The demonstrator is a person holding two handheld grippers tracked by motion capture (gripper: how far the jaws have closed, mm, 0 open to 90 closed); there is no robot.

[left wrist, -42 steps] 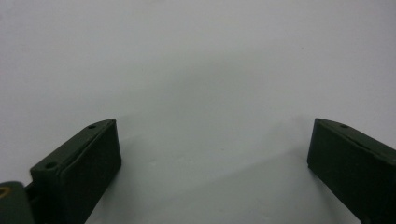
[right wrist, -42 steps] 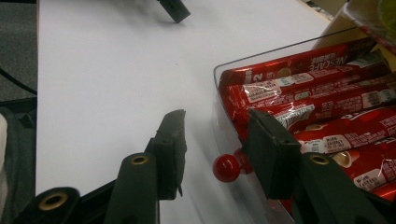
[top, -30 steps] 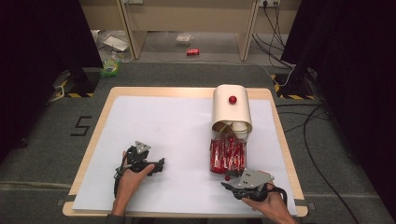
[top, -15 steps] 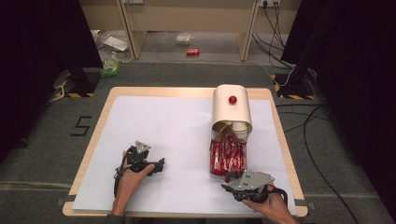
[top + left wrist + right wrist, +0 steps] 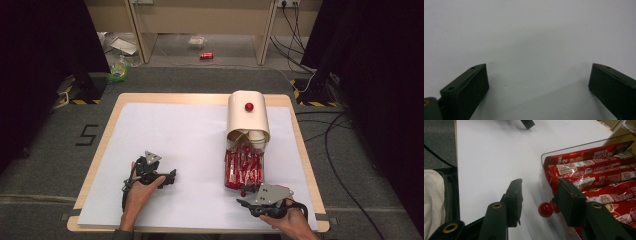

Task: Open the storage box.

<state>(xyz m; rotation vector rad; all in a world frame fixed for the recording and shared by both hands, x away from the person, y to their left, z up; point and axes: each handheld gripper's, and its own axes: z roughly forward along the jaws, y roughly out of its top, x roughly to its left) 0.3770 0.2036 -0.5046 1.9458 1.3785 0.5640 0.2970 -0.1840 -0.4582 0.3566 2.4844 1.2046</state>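
Observation:
A cream box (image 5: 248,120) with a red knob on top (image 5: 248,106) stands at the table's right. A clear drawer (image 5: 227,172) reaches out of it toward me, packed with red coffee stick packets (image 5: 245,167). In the right gripper view the drawer's front wall (image 5: 543,173) carries a small red knob (image 5: 545,209). My right gripper (image 5: 539,182) is open with that knob between its jaws, and neither pad presses on it. In the high view this right gripper (image 5: 246,201) lies at the drawer's near end. My left gripper (image 5: 169,177) rests open on the white sheet, left gripper (image 5: 537,75) holding nothing.
A white sheet (image 5: 175,135) covers the wooden table (image 5: 112,117). Cables (image 5: 340,150) trail on the floor to the right. Litter and a red can (image 5: 206,55) lie on the floor beyond the table. A person's hands hold both grippers at the near edge.

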